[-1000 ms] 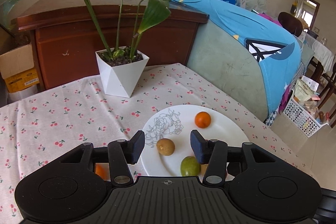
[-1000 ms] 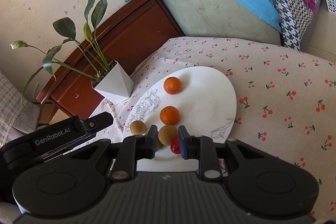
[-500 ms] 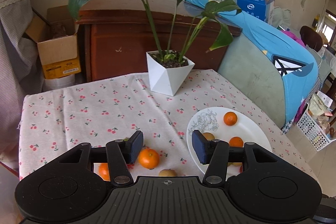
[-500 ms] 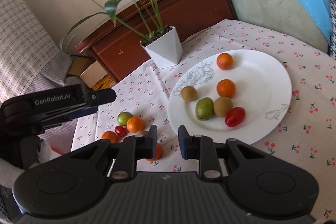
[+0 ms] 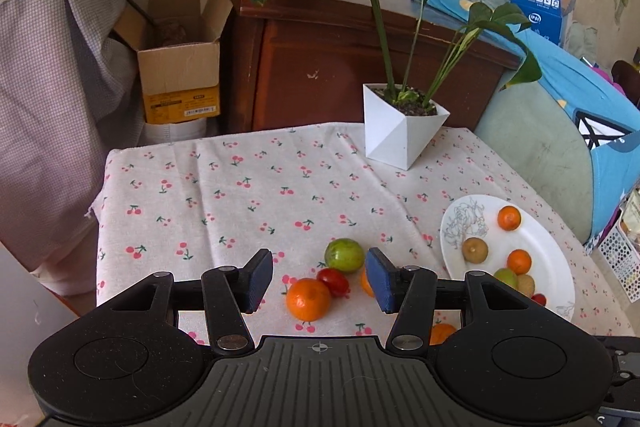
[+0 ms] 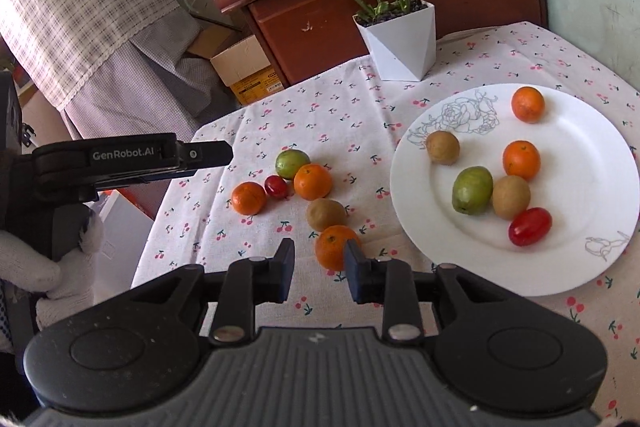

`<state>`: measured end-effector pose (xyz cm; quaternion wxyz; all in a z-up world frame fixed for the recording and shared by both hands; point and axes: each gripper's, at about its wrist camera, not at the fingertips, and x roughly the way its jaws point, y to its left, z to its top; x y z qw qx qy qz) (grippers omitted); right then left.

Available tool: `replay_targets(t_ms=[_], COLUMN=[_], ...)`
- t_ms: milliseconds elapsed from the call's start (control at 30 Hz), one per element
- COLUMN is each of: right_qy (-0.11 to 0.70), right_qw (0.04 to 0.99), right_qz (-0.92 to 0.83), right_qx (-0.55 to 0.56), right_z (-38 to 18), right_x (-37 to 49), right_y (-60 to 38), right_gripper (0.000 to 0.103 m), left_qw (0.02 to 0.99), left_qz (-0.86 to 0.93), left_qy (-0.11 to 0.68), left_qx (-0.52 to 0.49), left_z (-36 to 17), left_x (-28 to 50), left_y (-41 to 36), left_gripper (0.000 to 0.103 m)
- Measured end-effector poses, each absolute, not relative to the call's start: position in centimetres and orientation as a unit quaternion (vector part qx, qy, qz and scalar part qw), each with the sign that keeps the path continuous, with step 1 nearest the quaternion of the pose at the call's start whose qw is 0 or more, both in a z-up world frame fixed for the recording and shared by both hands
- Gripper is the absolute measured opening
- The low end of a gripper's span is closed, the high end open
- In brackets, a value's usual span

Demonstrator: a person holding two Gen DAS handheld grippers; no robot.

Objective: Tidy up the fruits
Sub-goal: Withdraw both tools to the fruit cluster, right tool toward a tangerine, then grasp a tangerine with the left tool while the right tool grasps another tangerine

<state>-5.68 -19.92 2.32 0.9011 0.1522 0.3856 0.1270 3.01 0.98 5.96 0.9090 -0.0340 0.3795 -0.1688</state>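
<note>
A white plate [image 6: 592, 267] on the cherry-print cloth holds several fruits: two oranges, two kiwis, a green fruit and a red tomato. The plate also shows in the left wrist view [image 5: 556, 269]. Loose fruits lie left of it: a green fruit [image 6: 292, 163], a red tomato [image 6: 276, 186], an orange [image 6: 248, 197], another orange [image 6: 313, 181], a kiwi [image 6: 325, 214] and a near orange [image 6: 334, 247]. My right gripper [image 6: 319, 273] is open and empty, just behind the near orange. My left gripper [image 5: 319, 279] is open and empty, above an orange [image 5: 308, 299] and tomato [image 5: 334, 281].
A white potted plant [image 6: 400, 43] stands at the back of the table. A brown wooden cabinet [image 5: 340, 67] and a cardboard box [image 5: 180, 75] are behind the table. A blue-covered sofa [image 5: 580, 131] is on the right. The table's left edge [image 5: 100, 219] drops off.
Both grippers have pulled back and swung left from the plate toward the loose fruits. The right gripper's jaws have widened. Nothing was picked up.
</note>
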Motion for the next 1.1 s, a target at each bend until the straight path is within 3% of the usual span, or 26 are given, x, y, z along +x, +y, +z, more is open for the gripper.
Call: replay_targets(t_ms=[300, 433, 1100], right_qy=[0.4, 0.405, 0.399], right_qw=[0.898, 0.895, 0.906], right_qz=[0.125, 0.128, 0.111], right_qx=[0.134, 0.136, 0.086], right_z=[1.0, 0.7, 0.4], right_x=[-4.3, -3.9, -3.3], right_y=[-19.8, -19.6, -18.3], right_gripper=[0.032, 0.037, 0.036], left_qw=[0.899, 0.895, 0.895], left_qz=[-0.173, -0.174, -0.174], left_qy=[0.402, 0.411, 0.409], left_qx=[-0.005, 0.01, 0.019], left_z=[3.7, 2.7, 1.4], left_x=[3.2, 3.5, 4.0], left_y=[0.5, 0.1, -0.4], left_gripper=[0.05, 0.05, 0.049])
